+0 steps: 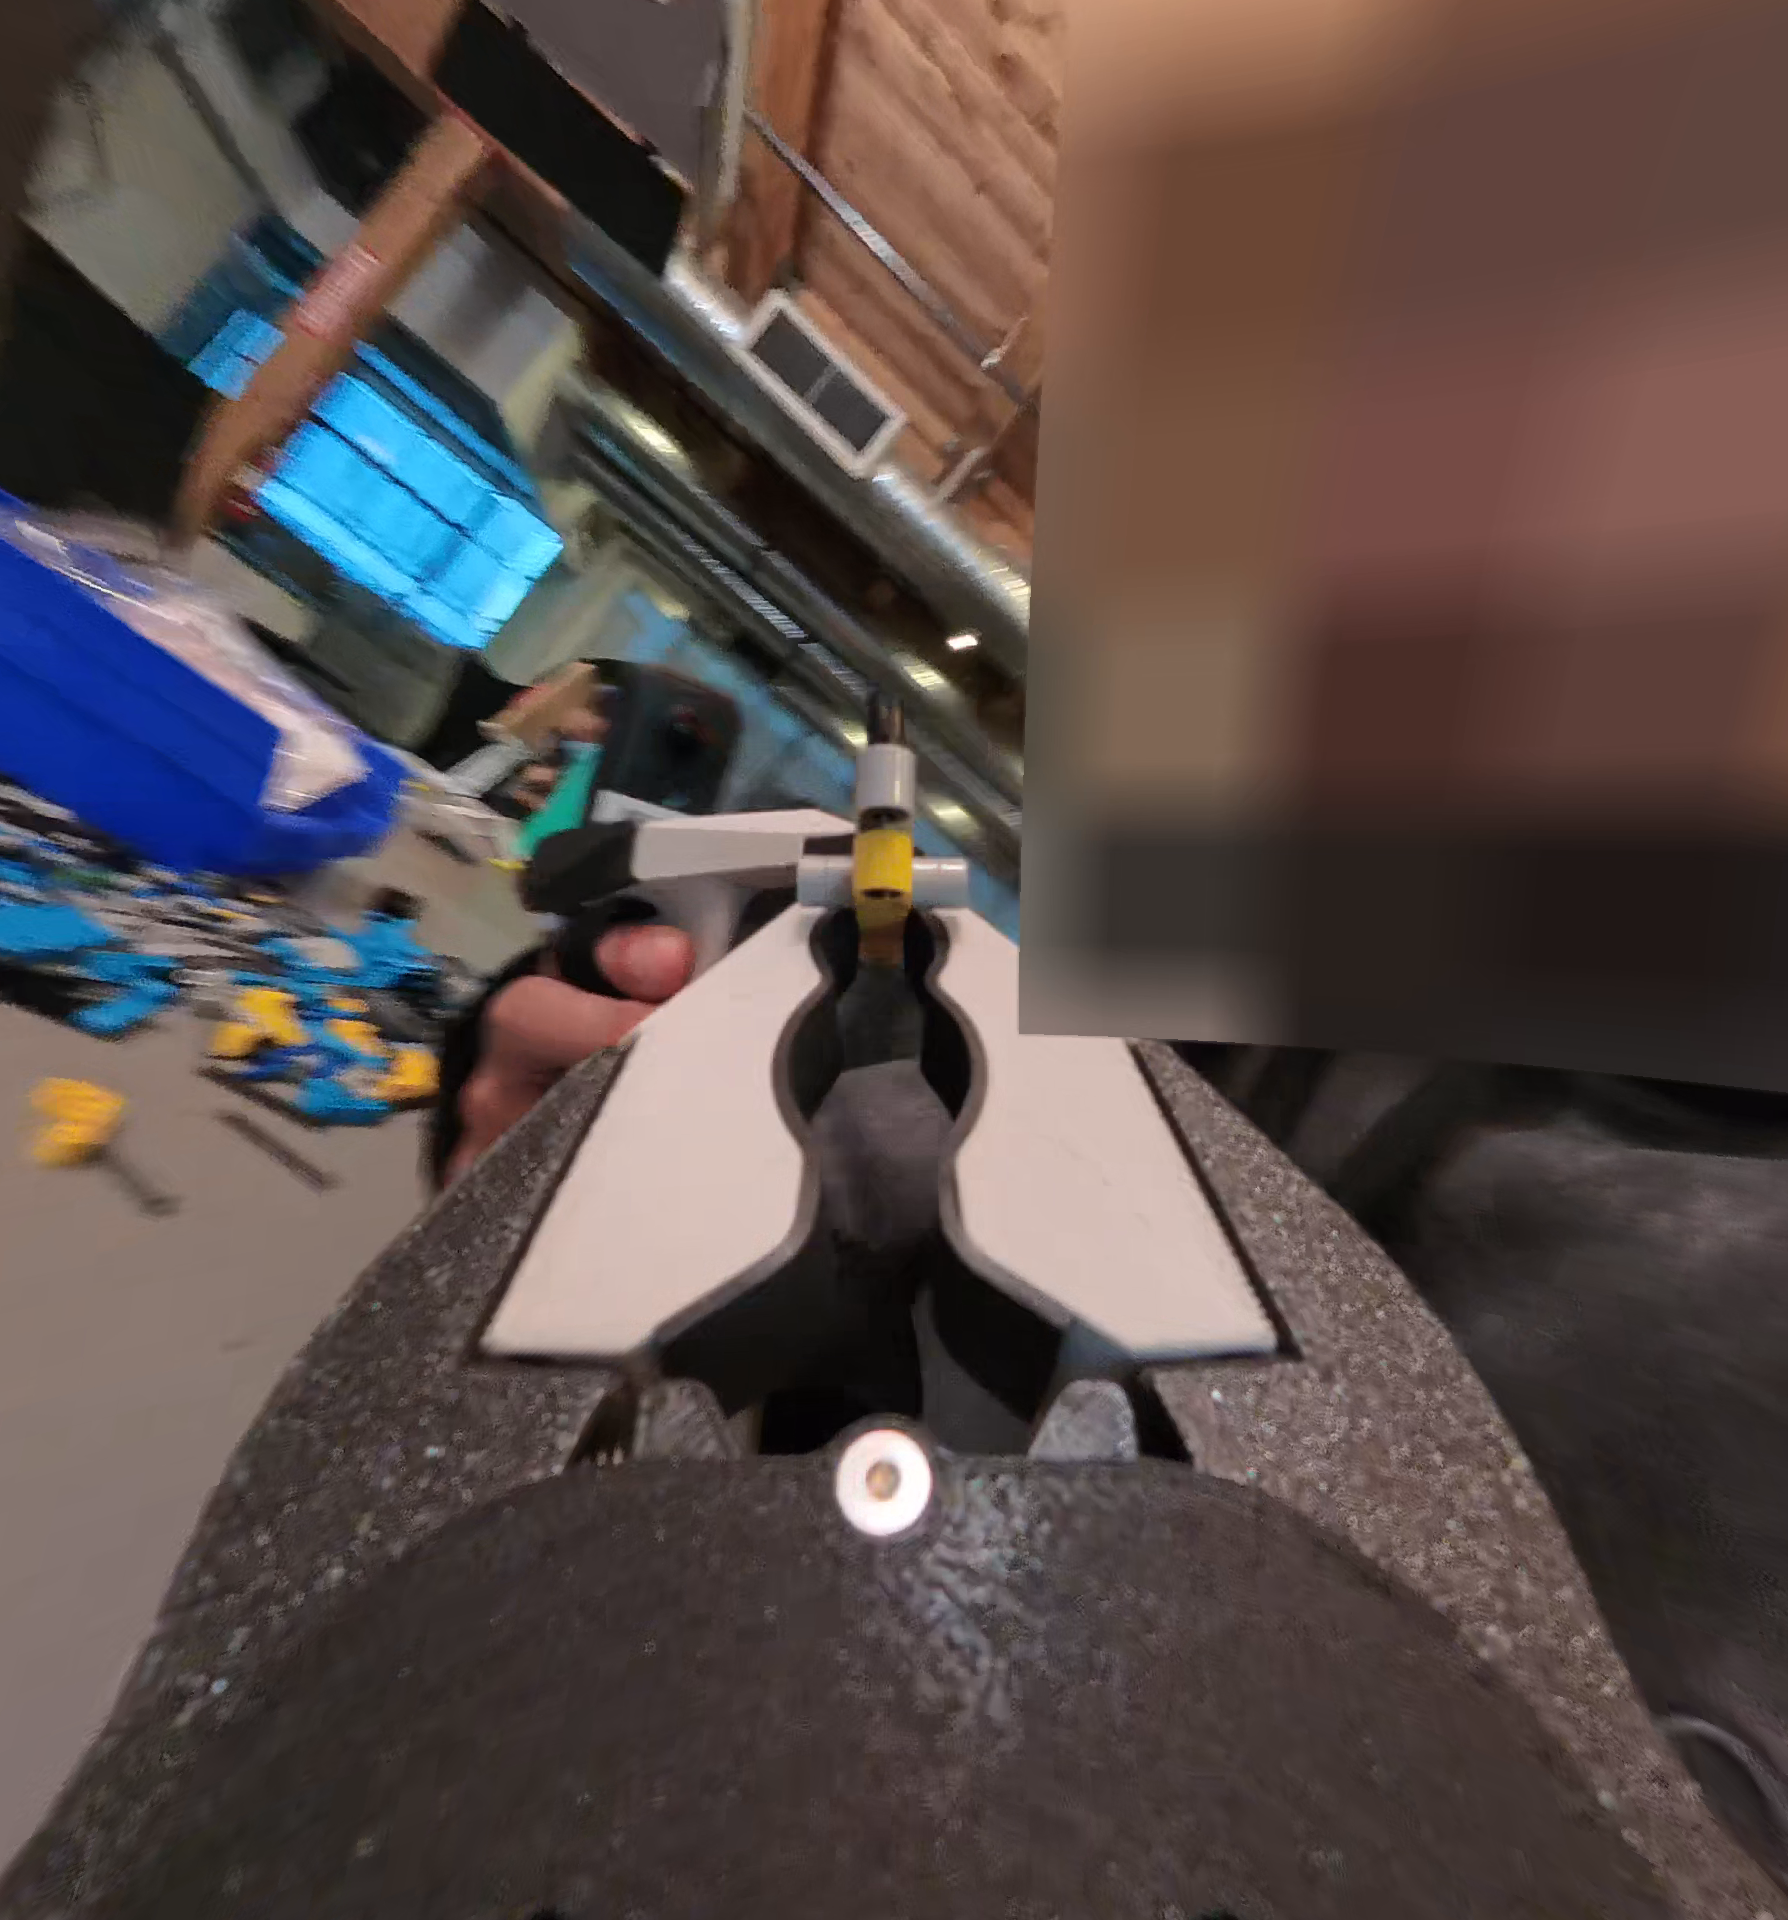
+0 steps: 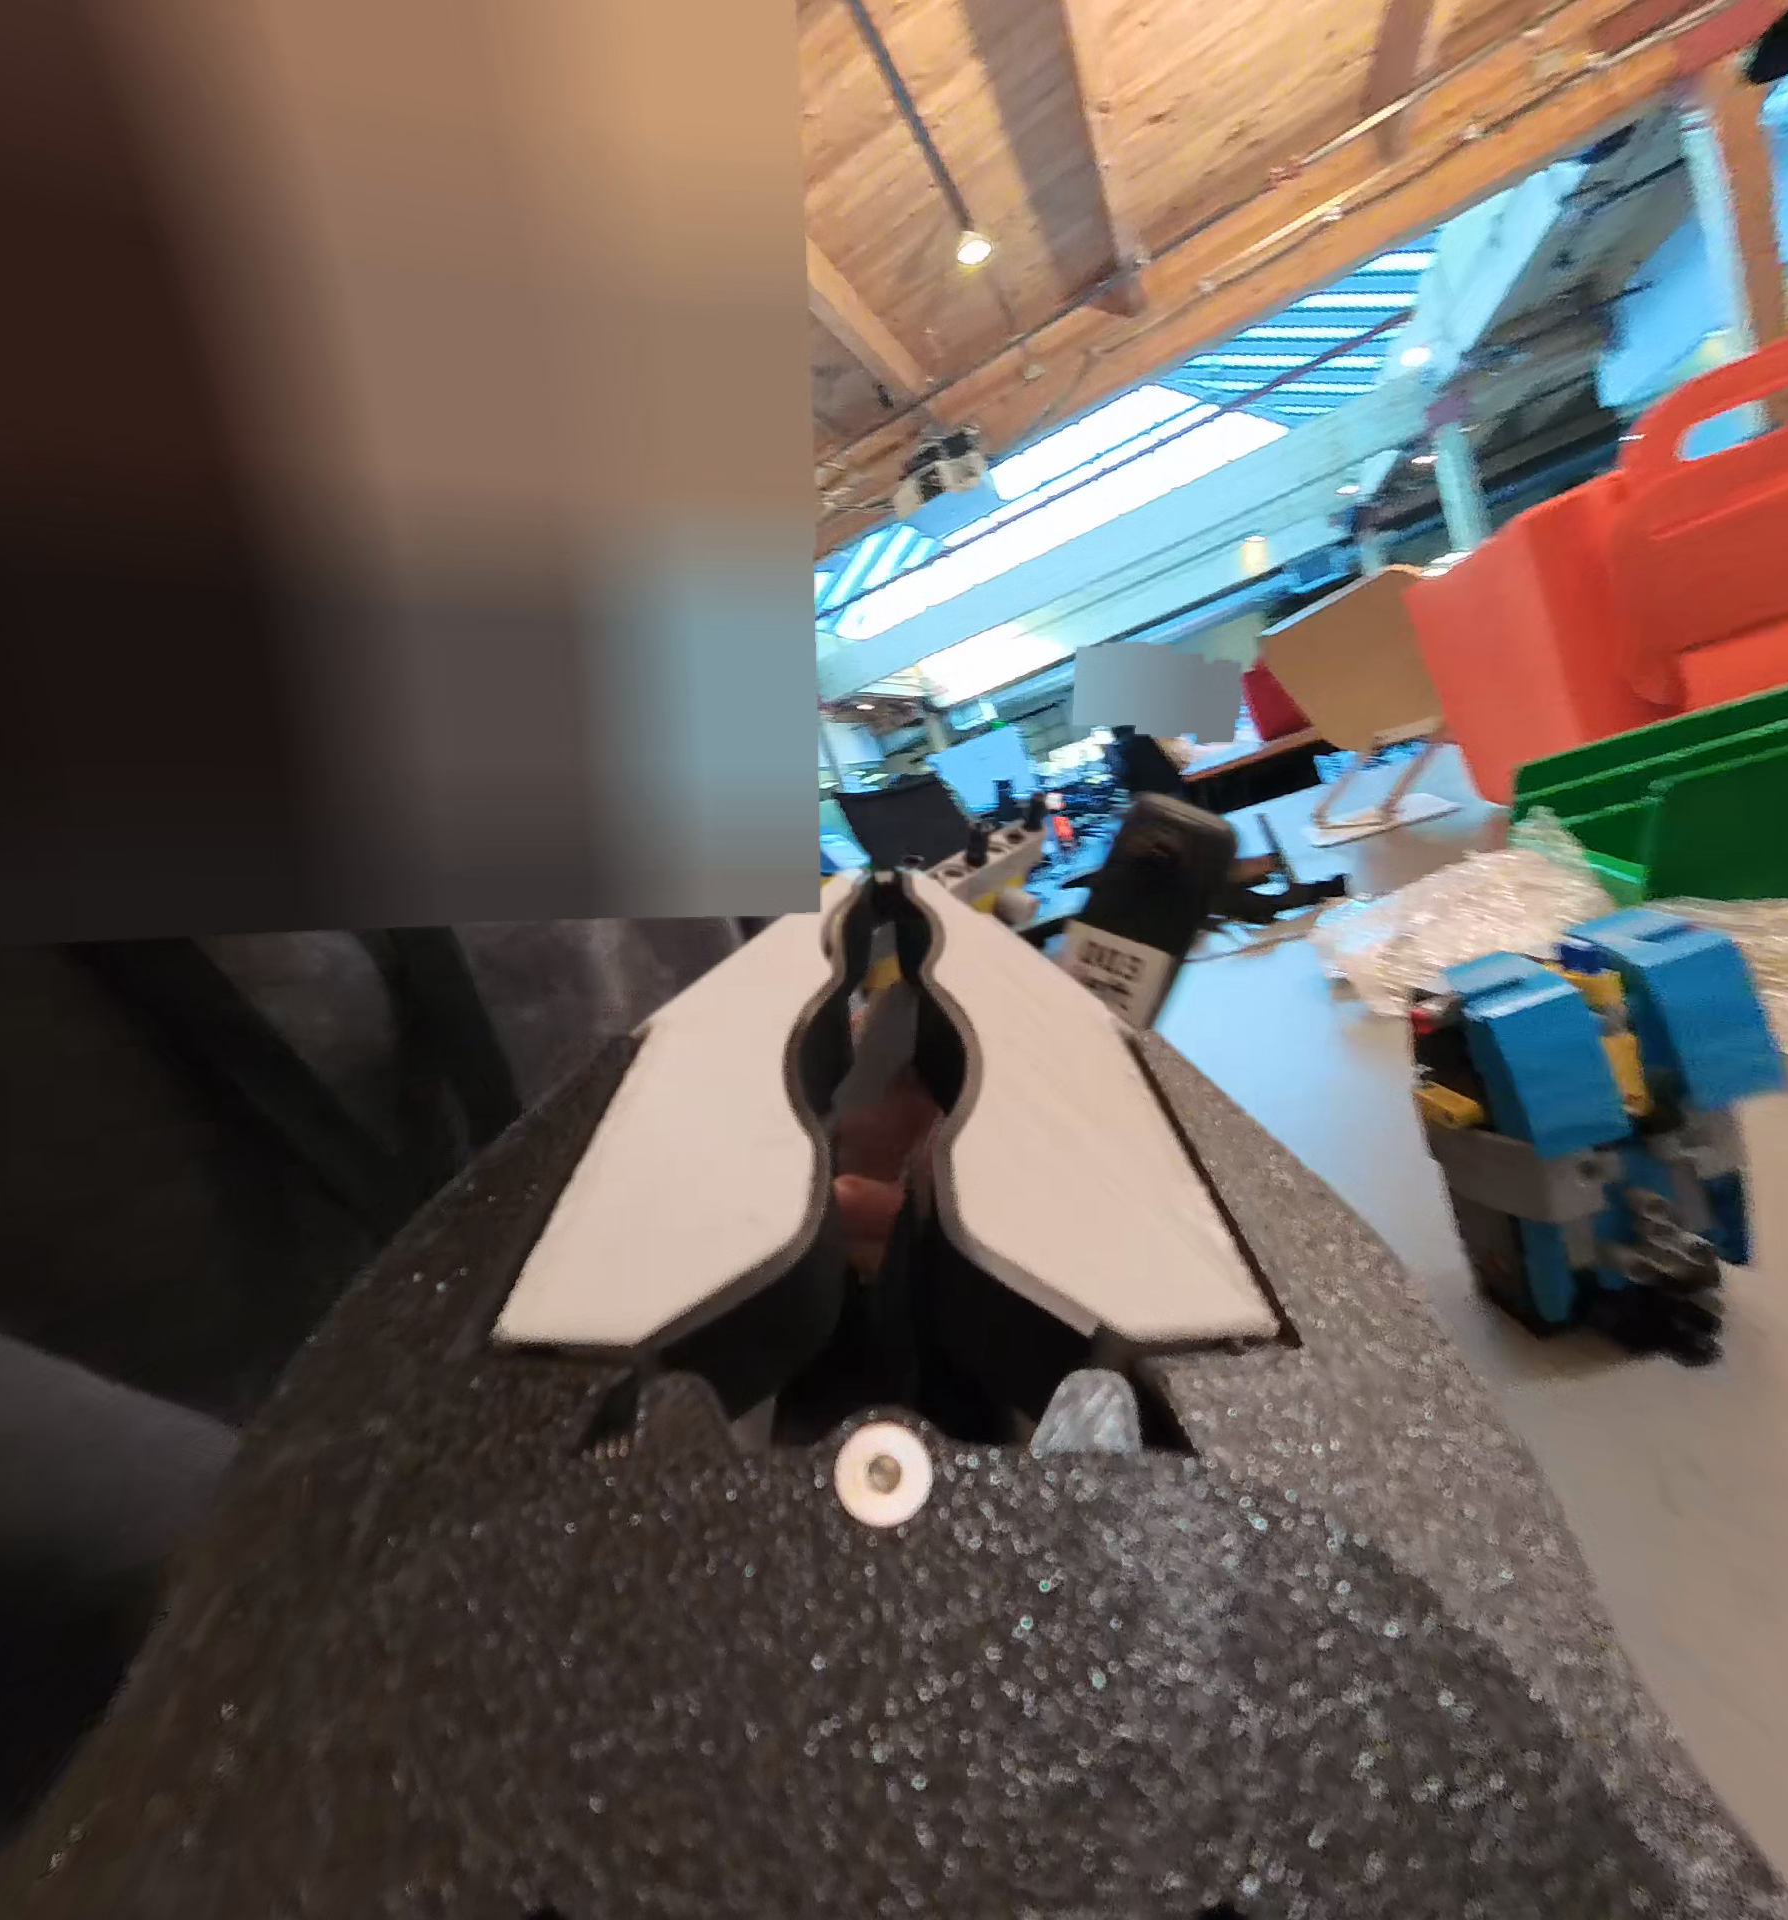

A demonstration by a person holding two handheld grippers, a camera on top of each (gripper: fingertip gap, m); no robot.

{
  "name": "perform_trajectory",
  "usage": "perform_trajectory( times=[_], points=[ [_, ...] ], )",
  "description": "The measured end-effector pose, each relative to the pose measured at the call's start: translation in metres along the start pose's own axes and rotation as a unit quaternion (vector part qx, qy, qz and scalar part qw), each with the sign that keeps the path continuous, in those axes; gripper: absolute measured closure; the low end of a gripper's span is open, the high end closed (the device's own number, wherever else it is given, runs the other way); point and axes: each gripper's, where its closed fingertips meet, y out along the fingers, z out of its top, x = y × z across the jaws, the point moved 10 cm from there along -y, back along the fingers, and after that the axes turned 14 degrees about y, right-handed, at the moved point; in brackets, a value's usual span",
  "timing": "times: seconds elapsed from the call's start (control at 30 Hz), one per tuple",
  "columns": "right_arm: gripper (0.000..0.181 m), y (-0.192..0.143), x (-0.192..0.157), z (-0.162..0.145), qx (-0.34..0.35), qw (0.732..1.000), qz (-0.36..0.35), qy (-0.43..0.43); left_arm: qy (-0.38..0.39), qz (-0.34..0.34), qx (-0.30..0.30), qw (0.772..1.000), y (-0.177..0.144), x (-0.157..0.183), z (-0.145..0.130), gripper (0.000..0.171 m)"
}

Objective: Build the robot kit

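Note:
My left gripper (image 1: 882, 920) is shut on a small assembly (image 1: 882, 868): a yellow connector with a grey cross piece, a grey connector above it and a black axle on top. My right gripper (image 1: 817, 831) comes in from the left, held by a hand (image 1: 557, 1029), with its tips against the same assembly. In the right wrist view my right gripper (image 2: 888, 888) is shut on a thin black part of the assembly at its tips. A grey piece with black pins (image 2: 989, 862) and the left gripper's black body (image 2: 1155, 883) show just beyond.
A blue and yellow brick-built model (image 2: 1596, 1122) stands on the grey table (image 2: 1337, 1143) to the right. Behind it are crumpled plastic wrap (image 2: 1472, 914), a green bin (image 2: 1721, 810) and an orange case (image 2: 1648, 582). A blue bin (image 1: 90, 707) and loose blue and yellow pieces (image 1: 277, 997) lie at left. Left and right tips are no more than a few centimetres apart.

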Motion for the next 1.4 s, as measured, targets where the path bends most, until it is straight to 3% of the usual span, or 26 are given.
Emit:
perform_trajectory(
  times=[0.1, 0.2, 0.4, 0.5, 0.63, 0.8, 0.9, 1.23, 1.33, 1.4],
  points=[
    [0.177, -0.001, 0.007, -0.001, 0.009, 0.997, -0.070, -0.013, 0.153, 0.100, -0.046, 0.982, -0.006, 0.004, 0.008, 0.164],
    [0.173, 0.000, 0.011, -0.001, 0.013, 0.994, -0.110, -0.021, 0.289, 0.169, -0.084, 0.938, -0.005, 0.012, 0.010, 0.164],
    [0.179, 0.006, 0.009, -0.007, 0.068, 0.983, -0.163, -0.042, 0.428, 0.260, -0.118, 0.858, 0.001, 0.021, 0.007, 0.164],
    [0.179, 0.010, 0.006, -0.010, 0.099, 0.982, -0.157, -0.041, 0.479, 0.273, -0.120, 0.826, 0.004, 0.027, 0.006, 0.164],
    [0.179, 0.011, -0.001, -0.008, 0.080, 0.981, -0.157, -0.080, 0.445, 0.252, -0.108, 0.852, 0.005, 0.029, 0.007, 0.164],
    [0.181, 0.008, -0.002, -0.005, 0.072, 0.987, -0.124, -0.070, 0.301, 0.182, -0.074, 0.933, 0.002, 0.021, 0.014, 0.164],
    [0.180, 0.007, 0.000, -0.004, 0.068, 0.992, -0.101, -0.045, 0.238, 0.149, -0.058, 0.958, 0.000, 0.016, 0.015, 0.164],
    [0.180, 0.009, -0.003, -0.004, 0.053, 0.994, -0.083, -0.057, 0.227, 0.122, -0.057, 0.965, -0.002, 0.017, 0.016, 0.164],
    [0.178, 0.010, 0.002, -0.005, 0.053, 0.987, -0.131, -0.074, 0.280, 0.169, -0.067, 0.943, -0.005, 0.015, 0.014, 0.164],
    [0.178, 0.011, 0.001, -0.006, 0.052, 0.982, -0.153, -0.095, 0.361, 0.203, -0.084, 0.906, -0.003, 0.020, 0.010, 0.164]
  ],
)
